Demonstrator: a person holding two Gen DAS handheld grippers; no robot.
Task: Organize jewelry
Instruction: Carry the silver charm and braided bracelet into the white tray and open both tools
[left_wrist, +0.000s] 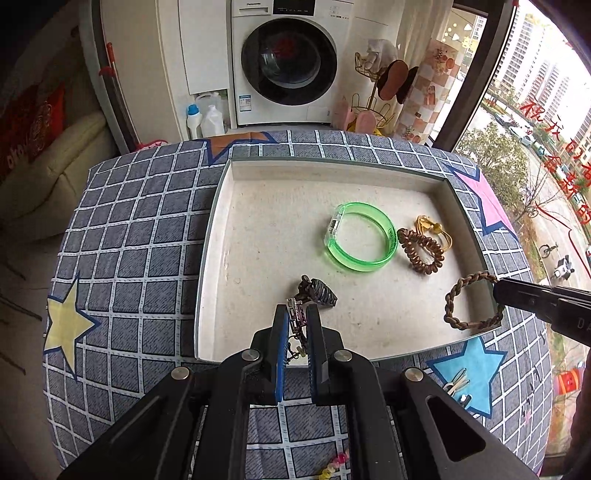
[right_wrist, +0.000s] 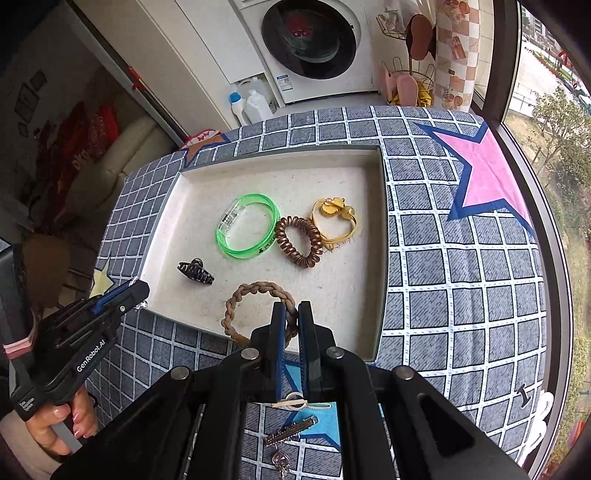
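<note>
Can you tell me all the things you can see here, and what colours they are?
Tray: one, white, on the cloth.
Bangle: one, green, mid-tray.
Spiral hair tie: one, brown, touching the bangle.
Yellow hair tie: one, beside the spiral one.
Claw clip: one, black, near tray's left.
Braided bracelet: one, tan, pinched by the right gripper.
Sparkly chain piece: one, silver-purple, in the left gripper.
Tablecloth: one, grey checked, coloured stars.
Washing machine: one, white, behind.
Left gripper: black, shut.
Right gripper: black, shut.
</note>
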